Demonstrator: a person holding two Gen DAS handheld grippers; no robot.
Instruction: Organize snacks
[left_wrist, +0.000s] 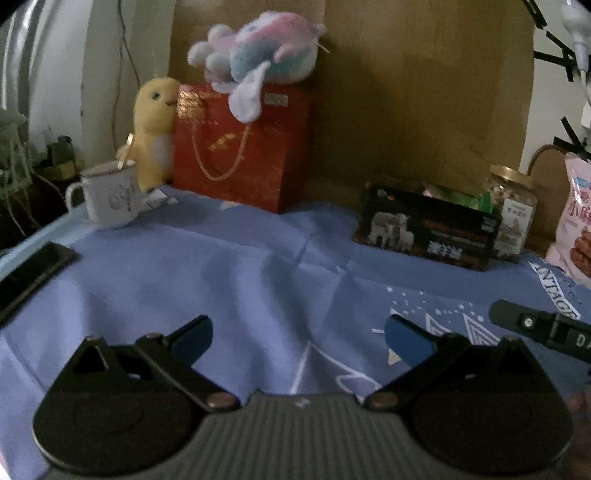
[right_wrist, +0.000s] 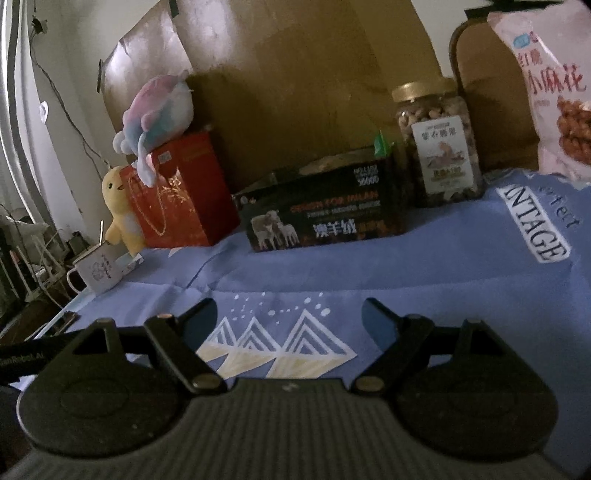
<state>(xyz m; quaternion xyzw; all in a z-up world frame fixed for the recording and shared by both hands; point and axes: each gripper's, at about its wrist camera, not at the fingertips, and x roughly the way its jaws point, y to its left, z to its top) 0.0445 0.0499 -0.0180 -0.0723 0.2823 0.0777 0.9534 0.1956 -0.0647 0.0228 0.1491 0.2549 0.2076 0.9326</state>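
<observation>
A black box (left_wrist: 428, 230) (right_wrist: 325, 212) with sheep pictures lies on the blue cloth at the back. Something green pokes out behind it. A glass jar of nuts (left_wrist: 511, 210) (right_wrist: 437, 144) with a gold lid stands right of the box. A pink snack bag (left_wrist: 574, 221) (right_wrist: 550, 88) stands at the far right. My left gripper (left_wrist: 299, 338) is open and empty above the cloth, well short of the box. My right gripper (right_wrist: 290, 319) is open and empty over the mountain print, in front of the box.
A red gift bag (left_wrist: 243, 151) (right_wrist: 177, 195) with a pastel plush on top stands at the back left, a yellow plush (left_wrist: 155, 133) and a white mug (left_wrist: 107, 199) beside it. A dark phone (left_wrist: 29, 273) lies at the left edge. Cardboard backs the table.
</observation>
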